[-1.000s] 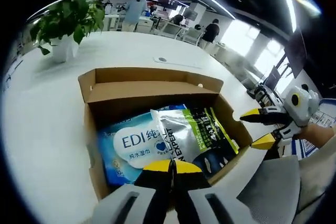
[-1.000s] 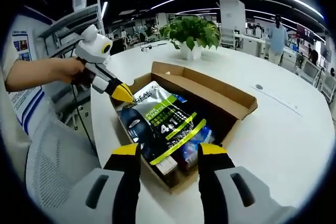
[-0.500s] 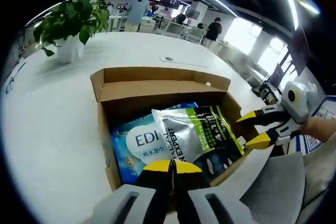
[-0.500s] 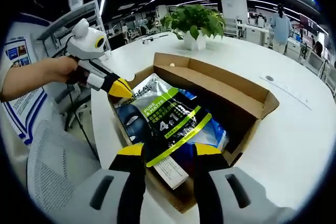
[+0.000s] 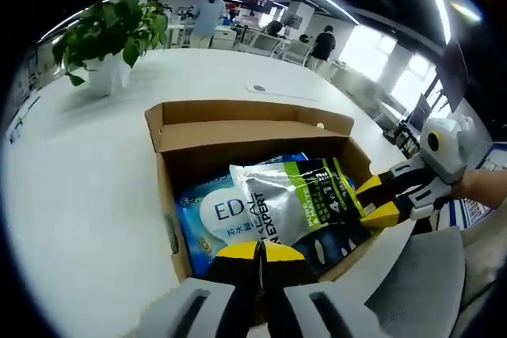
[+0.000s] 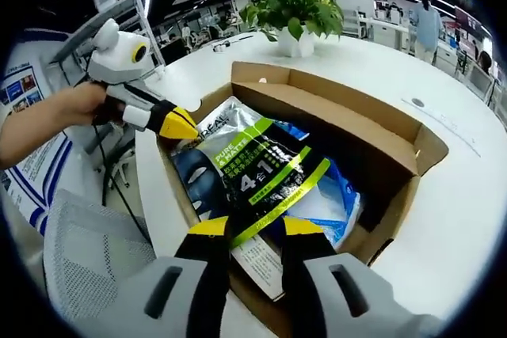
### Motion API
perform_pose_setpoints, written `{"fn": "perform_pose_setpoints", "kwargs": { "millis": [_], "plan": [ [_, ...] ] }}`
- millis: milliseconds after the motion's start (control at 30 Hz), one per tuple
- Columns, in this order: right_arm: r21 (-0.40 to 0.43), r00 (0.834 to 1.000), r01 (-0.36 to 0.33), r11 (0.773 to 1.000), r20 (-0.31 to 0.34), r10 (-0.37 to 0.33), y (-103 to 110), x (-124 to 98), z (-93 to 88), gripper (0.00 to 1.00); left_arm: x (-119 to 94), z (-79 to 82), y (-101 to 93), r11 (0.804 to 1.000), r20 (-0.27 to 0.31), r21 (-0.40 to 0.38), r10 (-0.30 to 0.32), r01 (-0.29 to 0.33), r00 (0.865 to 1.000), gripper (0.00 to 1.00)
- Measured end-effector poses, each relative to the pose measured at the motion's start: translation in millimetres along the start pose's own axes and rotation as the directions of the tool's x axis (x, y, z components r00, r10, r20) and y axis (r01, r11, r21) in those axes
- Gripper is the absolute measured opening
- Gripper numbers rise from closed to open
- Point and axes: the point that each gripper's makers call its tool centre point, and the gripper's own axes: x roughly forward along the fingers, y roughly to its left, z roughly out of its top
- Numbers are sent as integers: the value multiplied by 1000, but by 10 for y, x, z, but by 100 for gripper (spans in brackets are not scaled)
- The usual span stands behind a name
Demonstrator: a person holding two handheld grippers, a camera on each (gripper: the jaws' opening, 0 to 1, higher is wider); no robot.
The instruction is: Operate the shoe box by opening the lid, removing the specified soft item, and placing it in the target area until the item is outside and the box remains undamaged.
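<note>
An open cardboard shoe box [image 5: 238, 110] [image 6: 348, 108] sits on a white table. Inside lies a blue wipes pack [image 5: 206, 215] [image 6: 333, 199], with a silver, black and green pouch [image 5: 301, 207] [image 6: 253, 168] slanting over it. My left gripper [image 5: 257, 249] [image 6: 184, 124] is shut on the pouch's silver end at the box's near wall. The right gripper [image 6: 256, 229] [image 5: 371, 202] is open, and its yellow-tipped jaws stand on either side of the pouch's black end with a narrow gap.
A potted plant [image 5: 111, 33] [image 6: 295, 13] stands on the round white table [image 5: 79, 180] [image 6: 459, 195] beyond the box. A grey mesh chair [image 5: 420, 282] [image 6: 87, 251] is at the table's edge. A paper leaflet [image 6: 257, 263] pokes out under the pouch.
The right gripper has come in over the box wall to the pouch's black end, and its jaws have narrowed. The left gripper keeps hold of the silver end.
</note>
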Motion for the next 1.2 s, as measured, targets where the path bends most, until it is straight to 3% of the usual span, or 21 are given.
{"fn": "perform_pose_setpoints", "kwargs": {
  "millis": [233, 567, 833, 1200],
  "plan": [
    [56, 1000, -1, 998, 0, 1, -1, 33, -9, 12, -4, 11, -2, 1000, 12, -2, -2, 2, 1000, 0],
    [45, 999, 18, 999, 36, -20, 7, -40, 44, 4, -28, 38, -77, 1000, 17, -5, -5, 5, 1000, 0],
    [68, 994, 43, 997, 95, -49, -79, -209, 158, 1, -43, 145, -183, 1000, 22, -4, -6, 6, 1000, 0],
    [175, 982, 81, 981, 155, -109, -313, -579, 218, 0, 77, 345, -482, 998, 4, 47, -31, 31, 1000, 0]
  ]
}}
